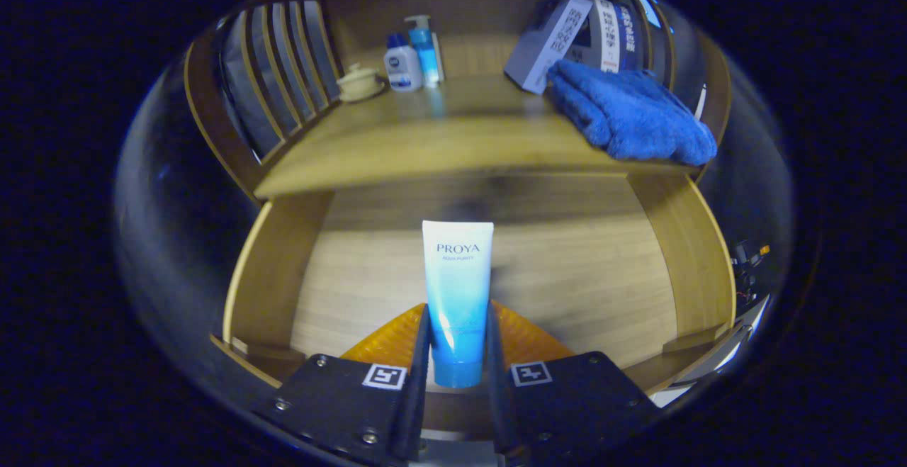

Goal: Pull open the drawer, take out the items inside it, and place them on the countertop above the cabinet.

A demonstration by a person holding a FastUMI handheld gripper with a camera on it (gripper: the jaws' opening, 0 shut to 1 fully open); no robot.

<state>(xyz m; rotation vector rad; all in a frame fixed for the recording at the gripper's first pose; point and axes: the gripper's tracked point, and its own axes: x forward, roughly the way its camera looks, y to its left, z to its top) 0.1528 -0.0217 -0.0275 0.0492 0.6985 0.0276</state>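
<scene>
The tool (457, 353) pinches a blue tube (457, 290) upright over the open drawer (567, 276), seemingly bare inside.

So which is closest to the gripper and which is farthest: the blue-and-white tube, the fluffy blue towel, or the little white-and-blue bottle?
1. Blue-and-white tube: clamped between the gripper fingers, over the open drawer.
2. Fluffy blue towel: on the countertop's near right edge.
3. Little white-and-blue bottle: at the countertop's back, left.

Blue towel (631, 113) beside boxes (567, 38); two bottles (414, 56), lidded cup (359, 82)
</scene>
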